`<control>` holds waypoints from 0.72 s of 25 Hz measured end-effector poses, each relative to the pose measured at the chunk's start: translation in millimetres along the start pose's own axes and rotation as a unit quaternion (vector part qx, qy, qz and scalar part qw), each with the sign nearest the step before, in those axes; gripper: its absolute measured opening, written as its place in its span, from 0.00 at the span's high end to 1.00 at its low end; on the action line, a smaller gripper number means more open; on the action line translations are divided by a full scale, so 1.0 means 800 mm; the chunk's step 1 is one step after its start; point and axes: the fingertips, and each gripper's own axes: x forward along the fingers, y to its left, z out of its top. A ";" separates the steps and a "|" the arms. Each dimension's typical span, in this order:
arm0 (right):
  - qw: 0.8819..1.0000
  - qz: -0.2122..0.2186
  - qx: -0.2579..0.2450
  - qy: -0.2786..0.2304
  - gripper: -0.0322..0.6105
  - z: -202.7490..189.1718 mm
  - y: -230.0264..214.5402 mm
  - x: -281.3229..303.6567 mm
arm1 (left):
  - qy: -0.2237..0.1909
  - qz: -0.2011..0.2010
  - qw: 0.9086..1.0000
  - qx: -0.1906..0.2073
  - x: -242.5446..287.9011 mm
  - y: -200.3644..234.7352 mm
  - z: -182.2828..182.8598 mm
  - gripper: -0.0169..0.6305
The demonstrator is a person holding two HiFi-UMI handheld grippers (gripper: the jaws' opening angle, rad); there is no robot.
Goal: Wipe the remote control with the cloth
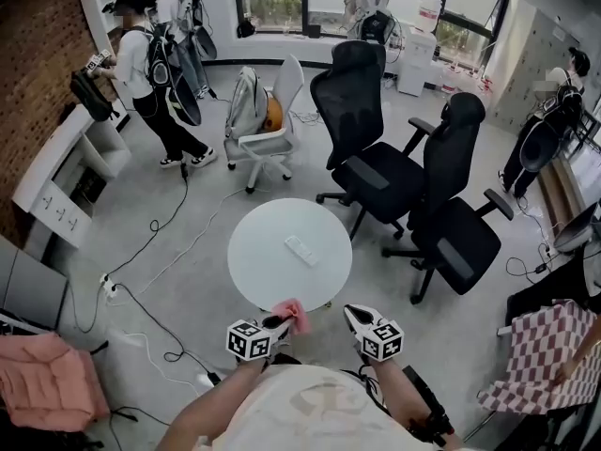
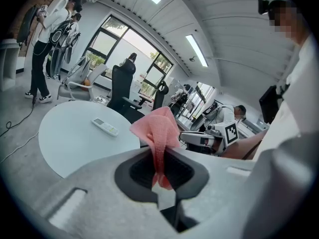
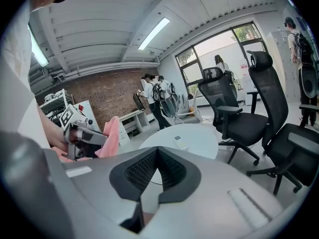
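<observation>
Got pink cloth (image 1: pixel 296 316) clamped in left gripper (image 1: pixel 282 324), right gripper (image 1: pixel 352 314) shut empty — remote (image 1: pixel 301 250) on table (image 1: pixel 258 252), 2 chairs (image 1: pixel 376 172) far right.

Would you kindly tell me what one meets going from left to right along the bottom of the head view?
Pink fabric heap → left gripper pinching the cloth → right gripper → checked fabric.

I wear a pale shirt (image 1: pixel 310 412) with a faint print, and a black strap (image 1: pixel 427 410) on my right forearm. My left claw (image 1: pixel 280 326) and right claw (image 1: pixel 354 314) are grey with black ribbed pads (image 3: pixel 141 171). My left cube (image 1: pixel 248 339) and right cube (image 1: pixel 383 338) bear black-and-white squares.
</observation>
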 end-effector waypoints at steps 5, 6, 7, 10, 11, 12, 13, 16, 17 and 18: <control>1.000 -0.003 -0.005 0.004 0.94 0.028 -0.017 0.052 | -0.007 -0.005 1.000 0.002 0.014 0.051 0.040 0.95; 1.000 -0.003 -0.006 0.007 0.94 0.031 -0.020 0.062 | -0.006 -0.006 1.000 0.000 0.016 0.060 0.044 0.95; 1.000 -0.004 -0.006 0.012 0.94 0.034 -0.023 0.071 | -0.003 -0.008 1.000 -0.003 0.017 0.069 0.046 0.95; 1.000 -0.012 -0.007 0.026 0.94 0.044 -0.034 0.101 | 0.007 -0.011 1.000 -0.011 0.022 0.098 0.059 0.95; 0.999 -0.014 -0.007 0.031 0.94 0.047 -0.037 0.113 | 0.010 -0.012 1.000 -0.012 0.023 0.110 0.066 0.95; 0.999 -0.017 -0.008 0.036 0.94 0.050 -0.039 0.124 | 0.013 -0.014 1.000 -0.013 0.024 0.121 0.072 0.95; 0.999 -0.021 -0.008 0.041 0.94 0.053 -0.040 0.136 | 0.017 -0.016 1.000 -0.013 0.025 0.132 0.078 0.94; 0.998 -0.037 -0.005 0.052 0.94 0.061 -0.042 0.161 | 0.030 -0.031 0.999 -0.012 0.030 0.153 0.093 0.94; 0.997 -0.044 -0.005 0.057 0.94 0.063 -0.042 0.166 | 0.034 -0.038 0.999 -0.012 0.032 0.157 0.097 0.95; 0.997 -0.050 -0.005 0.062 0.94 0.064 -0.044 0.172 | 0.037 -0.044 0.998 -0.012 0.034 0.162 0.101 0.95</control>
